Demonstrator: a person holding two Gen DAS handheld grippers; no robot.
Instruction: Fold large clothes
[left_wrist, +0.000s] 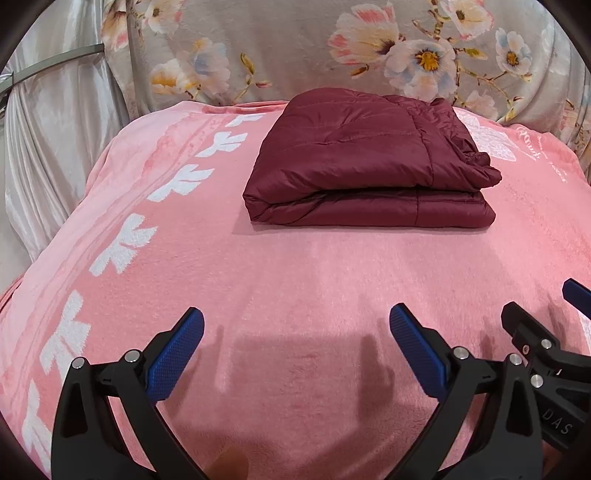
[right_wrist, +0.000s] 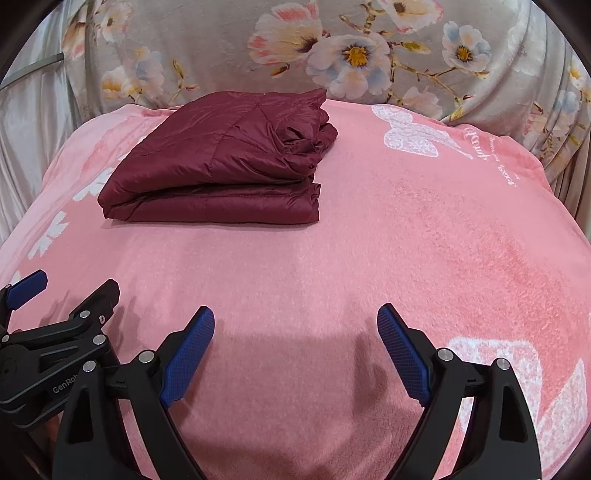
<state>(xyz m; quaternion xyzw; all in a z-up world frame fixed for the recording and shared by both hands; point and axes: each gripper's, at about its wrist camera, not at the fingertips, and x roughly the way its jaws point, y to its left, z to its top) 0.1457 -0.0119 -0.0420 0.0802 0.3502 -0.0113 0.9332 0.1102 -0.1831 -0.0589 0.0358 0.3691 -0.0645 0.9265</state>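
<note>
A dark red quilted jacket (left_wrist: 369, 162) lies folded into a thick rectangular stack at the far middle of the pink blanket (left_wrist: 295, 266). It also shows in the right wrist view (right_wrist: 221, 162), far left of centre. My left gripper (left_wrist: 295, 325) is open and empty, low over the near part of the blanket, well short of the jacket. My right gripper (right_wrist: 295, 325) is open and empty too, beside the left one. Each gripper shows at the edge of the other's view: the right one (left_wrist: 546, 310) and the left one (right_wrist: 74, 291).
The pink blanket (right_wrist: 406, 240) has white leaf and butterfly prints. Behind it hangs a grey floral cloth (left_wrist: 295, 48), with shiny white fabric (left_wrist: 48, 147) at the left. The blanket drops away at its left and right edges.
</note>
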